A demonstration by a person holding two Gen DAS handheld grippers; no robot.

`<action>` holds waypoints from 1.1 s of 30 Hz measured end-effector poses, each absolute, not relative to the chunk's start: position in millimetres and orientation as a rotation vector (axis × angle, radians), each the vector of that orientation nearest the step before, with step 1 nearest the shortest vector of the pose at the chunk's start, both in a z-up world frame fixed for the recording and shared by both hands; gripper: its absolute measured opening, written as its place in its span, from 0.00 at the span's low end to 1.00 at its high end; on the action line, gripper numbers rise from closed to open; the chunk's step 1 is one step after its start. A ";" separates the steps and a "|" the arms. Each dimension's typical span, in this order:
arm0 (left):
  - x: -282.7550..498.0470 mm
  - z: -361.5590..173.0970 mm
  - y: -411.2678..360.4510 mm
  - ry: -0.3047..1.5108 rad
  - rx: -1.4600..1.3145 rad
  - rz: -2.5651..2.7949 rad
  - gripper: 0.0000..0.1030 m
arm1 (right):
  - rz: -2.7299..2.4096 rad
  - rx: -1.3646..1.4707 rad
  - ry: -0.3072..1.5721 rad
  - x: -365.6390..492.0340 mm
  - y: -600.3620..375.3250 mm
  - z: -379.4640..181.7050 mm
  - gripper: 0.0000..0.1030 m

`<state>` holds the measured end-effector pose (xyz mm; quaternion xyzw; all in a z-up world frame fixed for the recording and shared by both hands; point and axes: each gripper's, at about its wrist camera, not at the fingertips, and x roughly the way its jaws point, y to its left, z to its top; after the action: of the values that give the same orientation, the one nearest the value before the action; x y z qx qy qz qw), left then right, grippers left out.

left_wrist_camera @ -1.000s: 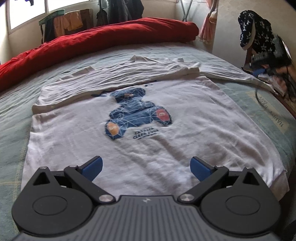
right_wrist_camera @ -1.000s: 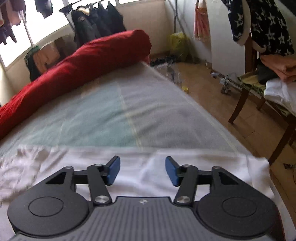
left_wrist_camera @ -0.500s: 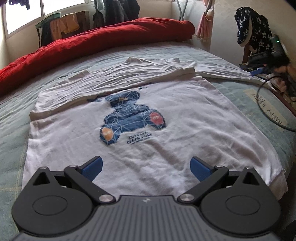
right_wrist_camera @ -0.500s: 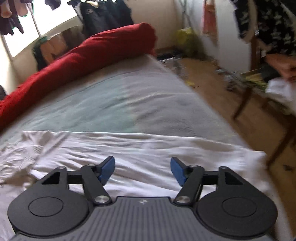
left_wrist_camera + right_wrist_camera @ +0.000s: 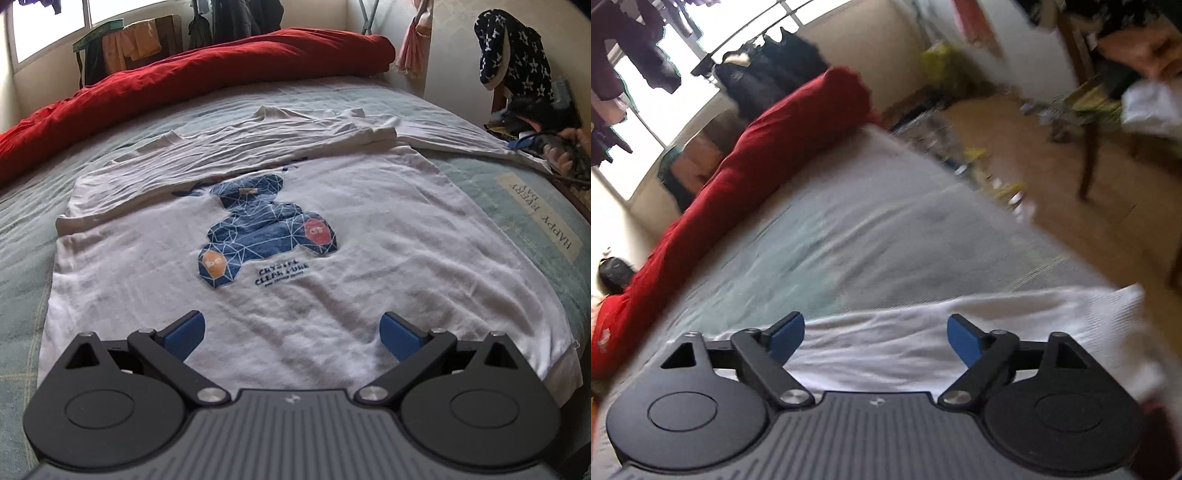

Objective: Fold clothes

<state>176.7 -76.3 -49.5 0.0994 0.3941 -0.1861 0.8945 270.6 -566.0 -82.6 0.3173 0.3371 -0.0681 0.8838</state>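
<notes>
Right gripper (image 5: 875, 338) has swung and rolled since the earlier frame; its jaws have just been opening and now stand spread above the white sleeve (image 5: 960, 325), nothing pinched between them. Left gripper (image 5: 291, 334) is spread wide too, empty, over the lower hem of the white T-shirt (image 5: 369, 236), which lies flat on the bed (image 5: 22, 221). Red duvet (image 5: 221, 62) sits at 12 o'clock. Right view is blurred.
</notes>
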 end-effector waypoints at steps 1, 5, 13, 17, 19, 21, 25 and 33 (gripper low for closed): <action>176.7 -49.1 -76.8 0.817 0.210 -0.386 0.98 | -0.153 0.633 0.723 277.2 -564.1 -89.4 0.86; 175.8 -47.0 -77.5 0.813 0.218 -0.389 0.98 | -0.249 0.501 0.710 289.7 -562.3 -89.4 0.85; 169.7 -44.8 -78.0 0.801 0.205 -0.417 0.98 | -0.104 0.536 0.685 233.4 -523.1 -60.9 0.98; 161.3 -39.3 -77.1 0.786 0.206 -0.428 0.98 | -0.126 0.573 0.755 215.4 -521.7 -73.6 0.98; 158.0 -36.3 -74.4 0.778 0.206 -0.425 0.98 | -0.139 0.606 0.747 206.0 -525.7 -72.2 0.98; 156.5 -35.1 -71.6 0.777 0.200 -0.411 0.98 | -0.146 0.666 0.700 194.2 -528.8 -64.1 0.98; 155.7 -35.3 -70.6 0.780 0.182 -0.405 0.98 | -0.088 0.878 0.588 174.6 -530.6 -66.7 1.00; 152.4 -36.1 -75.7 0.782 0.196 -0.428 0.98 | -0.127 1.214 0.385 179.3 -519.9 -119.3 1.00</action>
<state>152.4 -75.7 -36.1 0.0946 0.3777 -0.2069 0.8976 179.3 -519.9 -119.3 0.5663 0.1795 -0.0591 0.8022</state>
